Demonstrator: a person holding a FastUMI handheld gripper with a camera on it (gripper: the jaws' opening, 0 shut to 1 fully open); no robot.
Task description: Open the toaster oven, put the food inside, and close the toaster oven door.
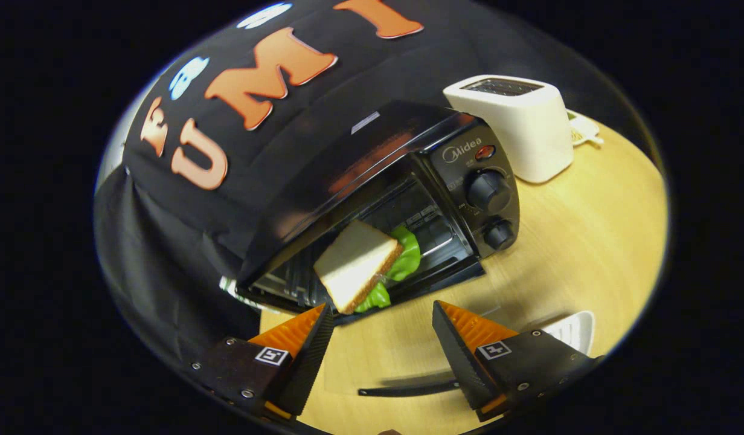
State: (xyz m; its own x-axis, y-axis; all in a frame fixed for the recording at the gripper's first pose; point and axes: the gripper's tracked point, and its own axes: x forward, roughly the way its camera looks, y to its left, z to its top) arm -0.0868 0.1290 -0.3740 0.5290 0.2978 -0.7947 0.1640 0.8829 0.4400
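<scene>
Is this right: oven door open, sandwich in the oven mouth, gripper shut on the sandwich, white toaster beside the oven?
One thing is off: the gripper is not shut on the sandwich. The gripper view shows its fingers spread apart with bare table between them, and the sandwich just ahead, leaning in the mouth of the toaster oven. The door is open, and the white toaster does stand beside the oven.

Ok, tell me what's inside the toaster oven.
A sandwich with green lettuce leans in the open toaster oven, on its wire rack. The sandwich covers the cavity behind it. The open tool holds nothing.
</scene>
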